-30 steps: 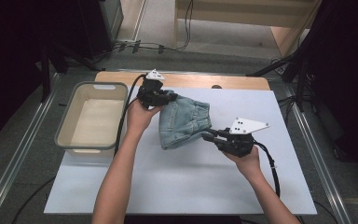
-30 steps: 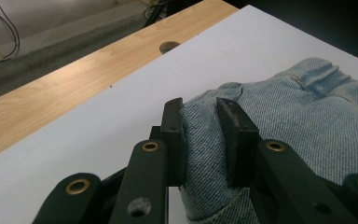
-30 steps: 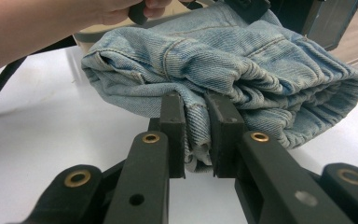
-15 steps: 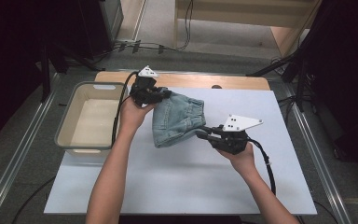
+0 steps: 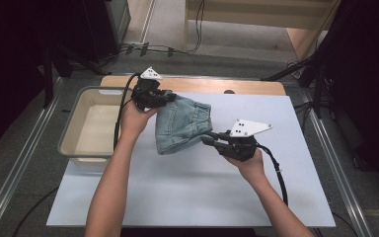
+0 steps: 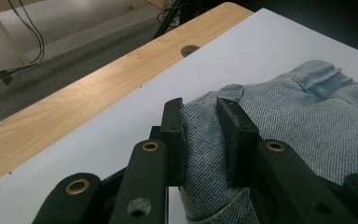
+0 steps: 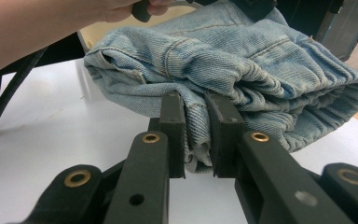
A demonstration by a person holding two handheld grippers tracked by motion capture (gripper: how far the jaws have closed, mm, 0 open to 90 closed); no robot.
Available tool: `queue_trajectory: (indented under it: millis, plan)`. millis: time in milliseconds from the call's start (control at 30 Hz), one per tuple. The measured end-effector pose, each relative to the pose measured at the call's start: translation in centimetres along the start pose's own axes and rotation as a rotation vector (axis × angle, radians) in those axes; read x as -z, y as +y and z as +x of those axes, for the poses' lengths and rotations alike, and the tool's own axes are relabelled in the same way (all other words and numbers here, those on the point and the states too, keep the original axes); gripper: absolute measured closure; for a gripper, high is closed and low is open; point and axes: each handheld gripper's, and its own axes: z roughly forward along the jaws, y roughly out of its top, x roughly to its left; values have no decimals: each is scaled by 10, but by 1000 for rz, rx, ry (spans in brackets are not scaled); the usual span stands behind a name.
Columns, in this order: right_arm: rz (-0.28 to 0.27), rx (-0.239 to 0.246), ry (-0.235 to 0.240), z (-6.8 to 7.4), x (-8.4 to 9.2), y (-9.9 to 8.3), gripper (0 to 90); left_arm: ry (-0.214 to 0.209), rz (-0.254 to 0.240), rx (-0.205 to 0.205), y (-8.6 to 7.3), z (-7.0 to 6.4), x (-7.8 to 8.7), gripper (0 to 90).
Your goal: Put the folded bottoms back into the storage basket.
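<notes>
High view: a folded, light blue denim garment (image 5: 182, 124) hangs between the two hand-held grippers above the white table sheet (image 5: 177, 197). The left gripper (image 5: 162, 97) grips the garment at its far left corner, close to the beige plastic tub (image 5: 74, 131) that sits at the table's left edge. The right gripper (image 5: 212, 139) grips the garment at its near right edge, with the grey three-cornered plate on top of it facing up. A strip of light wooden tabletop (image 5: 237, 86) shows beyond the white sheet.

Left gripper view: the two black jaws are clamped on a thick fold of the denim (image 6: 205, 154), with fabric pressed between both pads. The rest of the garment extends to the right over the white sheet; the wooden strip (image 6: 74, 112) with a round hole lies beyond.

Right gripper view: the black jaws are clamped on a seamed edge of the denim (image 7: 198, 135), with cloth squeezed between the pads. The bulk of the garment bulges above and to the right, clear of the white sheet below. The person's left forearm (image 7: 37, 28) crosses the upper left.
</notes>
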Motion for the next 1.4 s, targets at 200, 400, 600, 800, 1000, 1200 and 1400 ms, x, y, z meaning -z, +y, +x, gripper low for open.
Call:
queue_trajectory:
  millis: [200, 400, 600, 800, 1000, 1200, 1400]
  plan:
    - [-2, 3, 1, 2, -3, 3, 771, 5, -2, -4, 0, 2, 4, 737]
    - [-7, 8, 4, 3, -6, 6, 771, 6, -7, -6, 0, 5, 8, 737]
    - [-13, 8, 8, 5, -10, 8, 771, 14, -2, -10, -1, 8, 12, 737]
    - [-12, 12, 16, 7, -15, 12, 771, 16, -11, -2, -2, 13, 18, 737]
    - [-12, 22, 21, 10, -20, 19, 771, 27, -20, 1, -4, 17, 25, 738]
    - [-12, 26, 31, 14, -28, 24, 772, 38, -26, 7, -7, 23, 33, 738]
    - [-9, 25, 40, 16, -36, 28, 772, 48, -35, 14, -10, 29, 40, 738]
